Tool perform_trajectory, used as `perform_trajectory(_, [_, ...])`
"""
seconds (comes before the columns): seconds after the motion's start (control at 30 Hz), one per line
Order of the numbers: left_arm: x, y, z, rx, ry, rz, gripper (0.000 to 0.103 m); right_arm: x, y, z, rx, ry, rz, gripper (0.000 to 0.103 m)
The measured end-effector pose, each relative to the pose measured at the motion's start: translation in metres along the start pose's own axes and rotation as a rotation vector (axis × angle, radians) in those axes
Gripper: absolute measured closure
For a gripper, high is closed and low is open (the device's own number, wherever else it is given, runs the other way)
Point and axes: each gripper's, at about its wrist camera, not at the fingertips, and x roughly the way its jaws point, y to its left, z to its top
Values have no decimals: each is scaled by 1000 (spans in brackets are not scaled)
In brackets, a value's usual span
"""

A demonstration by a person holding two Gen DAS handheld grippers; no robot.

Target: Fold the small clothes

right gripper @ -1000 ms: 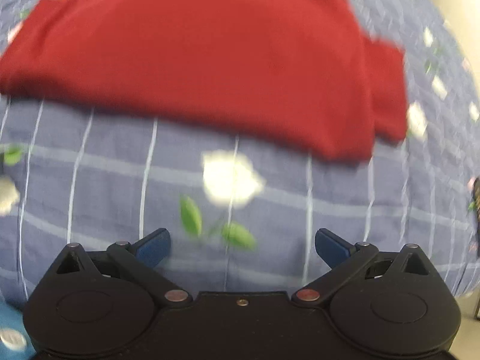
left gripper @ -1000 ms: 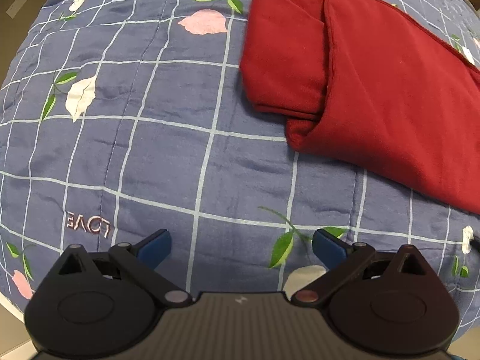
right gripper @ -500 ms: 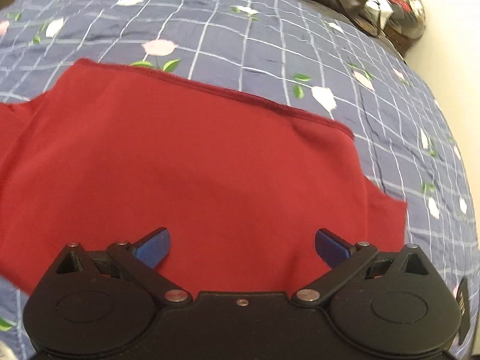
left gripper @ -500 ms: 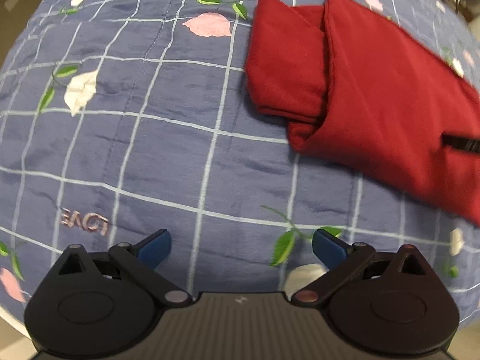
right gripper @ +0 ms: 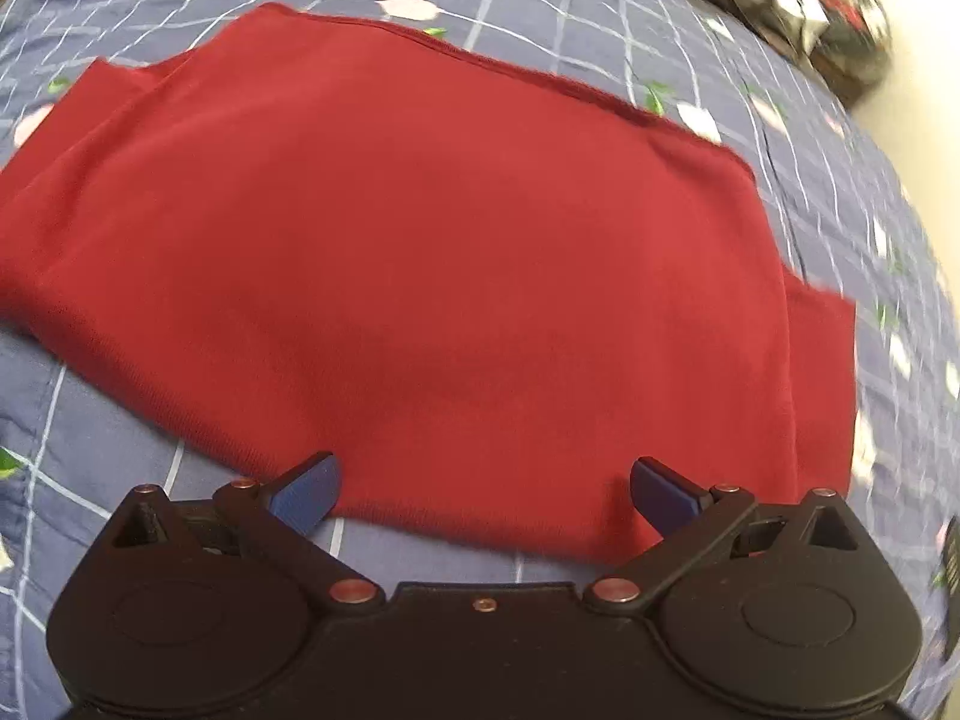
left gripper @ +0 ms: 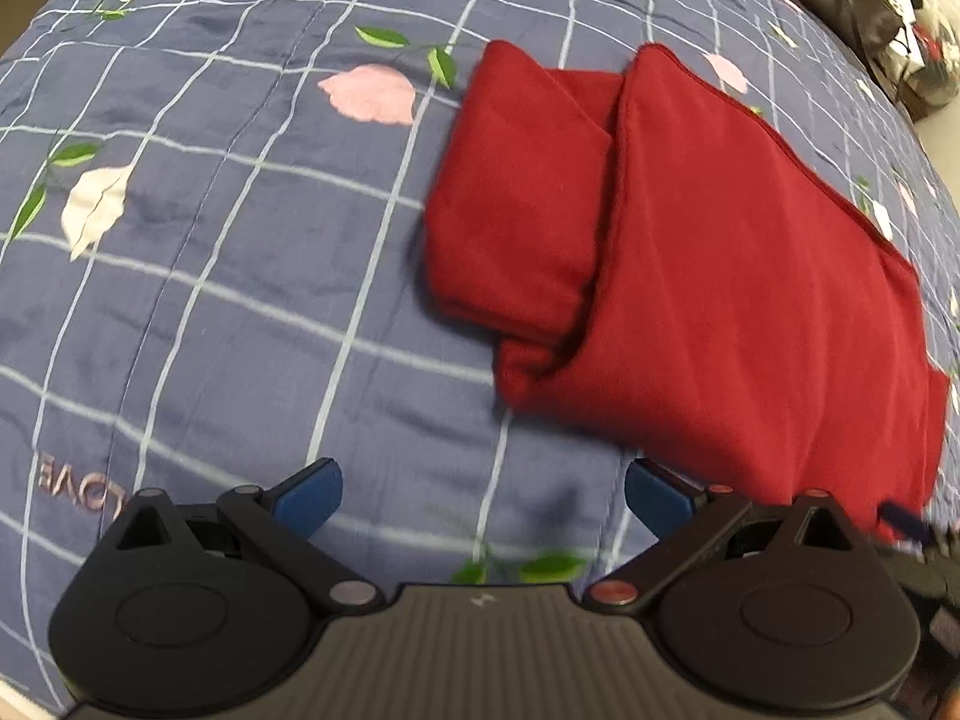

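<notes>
While the red garment [right gripper: 420,252] lies partly folded on the quilt [left gripper: 210,276], both tools hang empty: the left hand-held gripper [left gripper: 483,495] is spread just short of the garment's near corner, the right hand-held gripper [right gripper: 483,489] spread over its near hem. A shallow pinch could catch only the top layer (several are stacked), dragging the fold apart.

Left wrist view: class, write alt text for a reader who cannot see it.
A folded red garment lies on a blue checked floral quilt. The open left gripper hovers near its edge, holding nothing.
</notes>
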Motion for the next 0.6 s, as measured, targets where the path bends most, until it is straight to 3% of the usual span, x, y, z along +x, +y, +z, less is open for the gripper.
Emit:
perform_trajectory(0.4, [20,-8,41,14,-29,-77,1,4,-6,-8,145,2,12,0])
perform_trajectory(0.6, [4,3,45,2,-44,-203,1,5,-7,-9,158,2,23,0])
